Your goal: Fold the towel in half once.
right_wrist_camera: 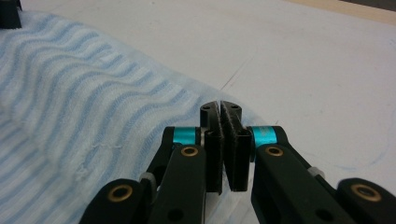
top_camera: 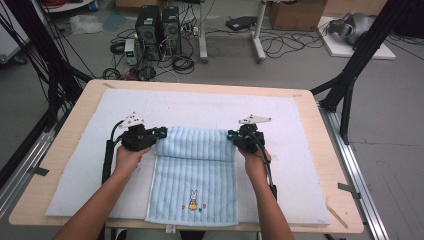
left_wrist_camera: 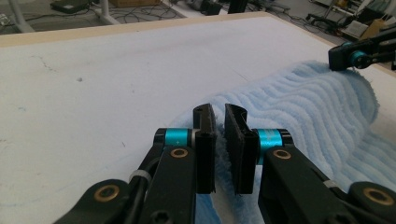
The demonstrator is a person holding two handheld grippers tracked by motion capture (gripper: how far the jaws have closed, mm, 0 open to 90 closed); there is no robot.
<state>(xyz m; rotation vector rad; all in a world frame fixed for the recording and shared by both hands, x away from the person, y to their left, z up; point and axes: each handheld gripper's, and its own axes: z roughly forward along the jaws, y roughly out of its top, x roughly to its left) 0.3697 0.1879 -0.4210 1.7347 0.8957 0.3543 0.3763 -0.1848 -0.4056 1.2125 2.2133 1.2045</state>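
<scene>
While each hand-held gripper (top_camera: 159, 134) (top_camera: 233, 136) clamps a corner, the towel (top_camera: 195, 175) lies between them.

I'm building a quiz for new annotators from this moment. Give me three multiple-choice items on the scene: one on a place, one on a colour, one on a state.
1. Where on the towel is the small rabbit picture?
A. near the edge closest to the person
B. at the folded far end
C. under the left tongs

2. What colour are the towel's stripes?
A. red
B. light blue
C. green

3. How do the right tongs stand?
A. wide open above the table
B. shut on the towel's corner
C. lying loose on the white mat

Answers: 1 A, the high view shows it by the near hem; 2 B, pale blue ribs in every view; 3 B, the right gripper view shows the jaws pinched on fabric.
</scene>
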